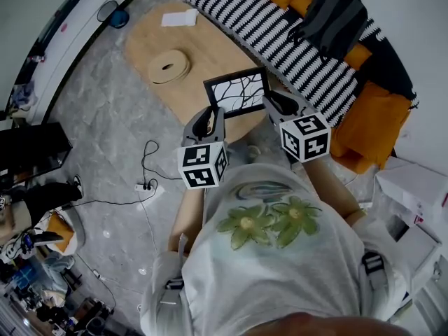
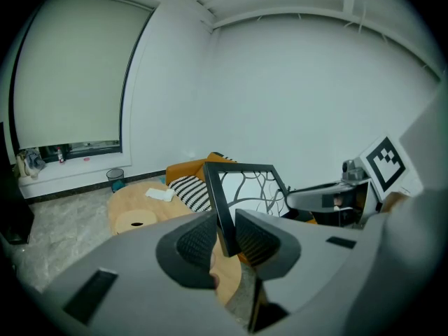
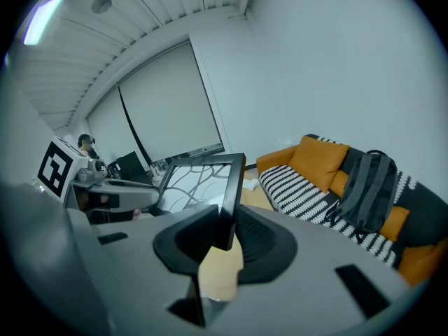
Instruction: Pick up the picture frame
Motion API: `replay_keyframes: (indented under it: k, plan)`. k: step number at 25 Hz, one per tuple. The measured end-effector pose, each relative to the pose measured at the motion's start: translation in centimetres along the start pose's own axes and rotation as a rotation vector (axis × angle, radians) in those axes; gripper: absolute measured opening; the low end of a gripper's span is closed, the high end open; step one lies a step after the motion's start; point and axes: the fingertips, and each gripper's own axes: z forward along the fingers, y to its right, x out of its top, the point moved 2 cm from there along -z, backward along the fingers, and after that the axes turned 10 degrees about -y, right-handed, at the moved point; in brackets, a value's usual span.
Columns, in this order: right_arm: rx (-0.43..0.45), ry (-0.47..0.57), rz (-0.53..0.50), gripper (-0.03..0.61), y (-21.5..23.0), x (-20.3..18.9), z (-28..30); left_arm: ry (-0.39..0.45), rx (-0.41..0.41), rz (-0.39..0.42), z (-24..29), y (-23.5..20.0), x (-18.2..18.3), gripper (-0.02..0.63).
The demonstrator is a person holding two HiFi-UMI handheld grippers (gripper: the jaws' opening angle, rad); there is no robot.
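Note:
The picture frame [image 1: 238,93] is black-edged with a white picture of dark branches. It hangs above the near end of the oval wooden table [image 1: 199,54], held between both grippers. My left gripper [image 1: 215,115] is shut on the frame's left edge [image 2: 220,208]; the dark pads press it from both sides. At the other side my right gripper [image 1: 273,103] is shut on the frame's right edge [image 3: 229,201]. In the left gripper view the frame [image 2: 248,187] stands upright with the right gripper [image 2: 329,198] at its far side.
A wooden ring [image 1: 168,66] and a white cloth [image 1: 180,18] lie on the table. An orange sofa with a striped blanket [image 1: 280,37] and a grey backpack [image 1: 332,16] runs along the right. A cable and power strip [image 1: 147,185] lie on the floor at left.

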Motion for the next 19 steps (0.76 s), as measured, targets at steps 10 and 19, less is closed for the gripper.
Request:
replay_keyframes:
  k: [10,19]
  plan:
    - [0.006,0.023,-0.016,0.083,0.3,0.6,-1.1,0.005,0.016,-0.013,-0.4,0.8,0.6,0.091]
    - [0.003,0.018,-0.024,0.083,-0.5,1.2,-0.6,0.004,0.014,-0.016,-0.7,-0.1,0.9,0.091]
